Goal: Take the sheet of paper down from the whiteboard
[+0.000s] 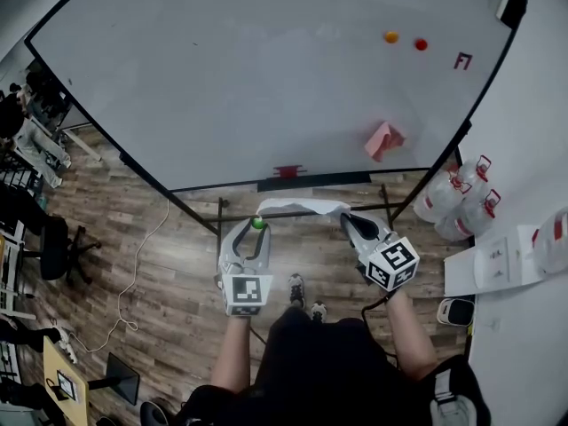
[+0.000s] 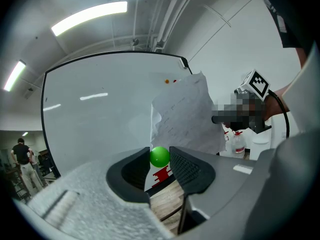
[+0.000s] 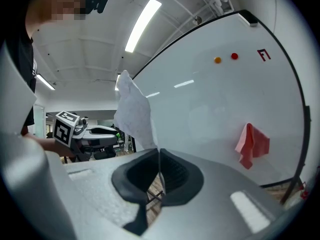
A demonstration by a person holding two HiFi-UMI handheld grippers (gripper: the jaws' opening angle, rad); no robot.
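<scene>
Lower middle of head view: left tool (image 1: 256,227) pinching green ball (image 1: 258,223), looks like magnet. Sheet of paper (image 1: 302,207) already off whiteboard (image 1: 222,87), long axis running sideways to right tool (image 1: 348,220), whose jaws are clamped tight on paper's right end. Right hand owns it, I'd say.

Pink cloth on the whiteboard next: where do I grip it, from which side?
The pink cloth hangs close against the whiteboard, so pinch its bunched lower folds, coming straight from the front with jaws either side of them; they likely offer the only bulk. What holds it up isn't visible.
</scene>
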